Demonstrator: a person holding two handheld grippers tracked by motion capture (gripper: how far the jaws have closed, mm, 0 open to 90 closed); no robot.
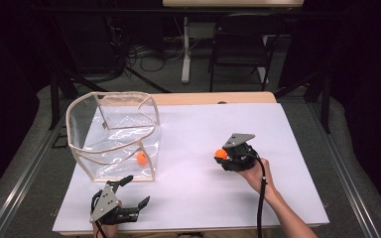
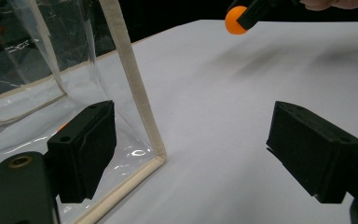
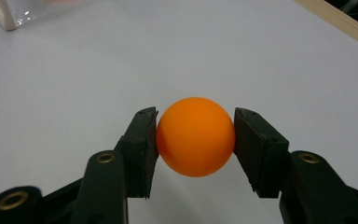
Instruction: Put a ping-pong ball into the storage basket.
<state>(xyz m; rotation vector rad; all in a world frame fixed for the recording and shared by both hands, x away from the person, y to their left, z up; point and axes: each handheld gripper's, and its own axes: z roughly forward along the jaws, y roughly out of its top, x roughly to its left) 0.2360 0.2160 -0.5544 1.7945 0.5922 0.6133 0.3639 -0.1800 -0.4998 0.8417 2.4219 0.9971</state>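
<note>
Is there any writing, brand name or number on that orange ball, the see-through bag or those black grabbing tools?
None can be read.
Held orange ball: plain, no print on the side that shows.
Clear bag: no label visible.
Right hand-held gripper and left hand-held gripper: plain black, no markings visible.
White table top: blank.

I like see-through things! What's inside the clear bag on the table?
One orange ball sits inside the clear bag, low near its front corner. The shiny, crinkled plastic reflects light, so anything small on the bottom could be hidden.
</note>
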